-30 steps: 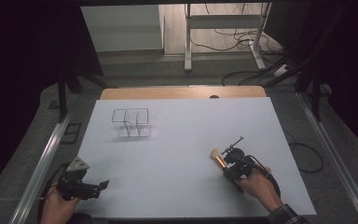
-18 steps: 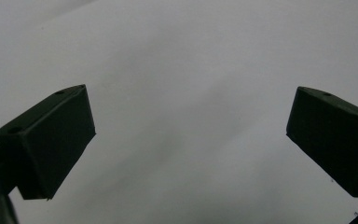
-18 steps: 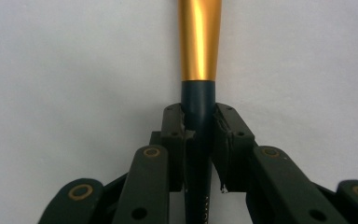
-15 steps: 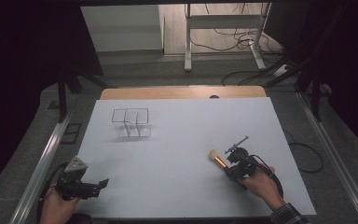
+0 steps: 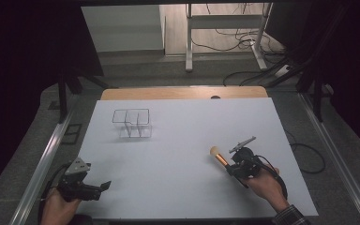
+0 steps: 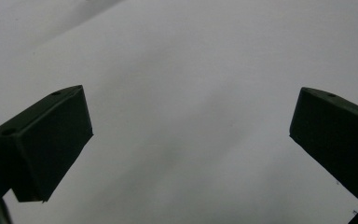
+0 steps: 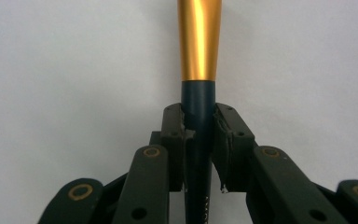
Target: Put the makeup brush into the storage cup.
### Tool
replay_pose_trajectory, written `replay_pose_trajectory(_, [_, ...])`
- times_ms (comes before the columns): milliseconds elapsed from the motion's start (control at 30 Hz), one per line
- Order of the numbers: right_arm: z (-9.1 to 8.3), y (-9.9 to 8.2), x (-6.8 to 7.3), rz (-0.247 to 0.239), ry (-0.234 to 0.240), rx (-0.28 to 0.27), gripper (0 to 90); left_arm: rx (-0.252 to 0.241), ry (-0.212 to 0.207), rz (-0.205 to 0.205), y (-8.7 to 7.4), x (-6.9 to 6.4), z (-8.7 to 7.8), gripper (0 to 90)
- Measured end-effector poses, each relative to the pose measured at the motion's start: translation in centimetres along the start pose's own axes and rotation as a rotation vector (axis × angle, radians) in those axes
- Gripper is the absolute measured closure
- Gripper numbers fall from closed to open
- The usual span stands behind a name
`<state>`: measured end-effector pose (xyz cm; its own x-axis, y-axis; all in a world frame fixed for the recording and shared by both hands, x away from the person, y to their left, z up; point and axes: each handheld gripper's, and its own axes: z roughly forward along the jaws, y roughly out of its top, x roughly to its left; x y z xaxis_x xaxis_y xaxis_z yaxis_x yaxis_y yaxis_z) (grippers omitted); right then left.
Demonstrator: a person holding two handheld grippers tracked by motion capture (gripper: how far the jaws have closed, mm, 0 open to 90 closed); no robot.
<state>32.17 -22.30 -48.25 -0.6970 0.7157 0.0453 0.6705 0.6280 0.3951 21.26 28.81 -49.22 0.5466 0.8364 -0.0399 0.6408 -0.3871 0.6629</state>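
- Clearly the right gripper (image 5: 228,165) has its jaws clamped on the dark handle of a makeup brush (image 5: 219,157); in the right gripper view the pads (image 7: 175,140) press on both sides of the dark shaft, just below the gold ferrule.
- The brush sits over the right front part of the white table (image 5: 178,154), its pale bristle head pointing away from the gripper, up and to the left in the high view.
- Its long axis runs in line with the gripper, from the jaws straight out along the handle to the gold ferrule and on to the head.
- A clear wire-edged organizer (image 5: 132,123) stands on the far left part of the table, well apart from the brush; the bristle head already points roughly toward it.
- My judgement is that the brush is bound for that organizer, so the coming move turns on carrying it leftward and away from the person, then tipping it upright over a compartment.
- The left gripper (image 5: 104,186) rests at the near left edge with jaws wide apart and nothing between them; it is no farther from the organizer than the right, but it is idle.
- Some pale lettering shows low on the handle in the right gripper view, too small and cut off to read; no other writing is visible.
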Motion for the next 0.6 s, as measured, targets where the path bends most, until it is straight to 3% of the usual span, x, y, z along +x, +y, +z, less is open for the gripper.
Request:
replay_pose_trajectory(233, [-0.5,0.1,0.1,-0.012,0.002,-0.041,74.9,0.009,0.004,0.014,0.4,-0.1,0.5,0.0])
replay_pose_trajectory(500, [-0.9,0.1,0.2,-0.021,0.023,-0.079,74.8,-0.041,-0.037,0.028,0.9,-0.3,0.8,0.0])
replay_pose_trajectory(600, [-1.0,0.2,0.3,-0.025,0.022,-0.095,74.8,-0.047,-0.034,0.033,1.1,-0.3,1.0,0.0])
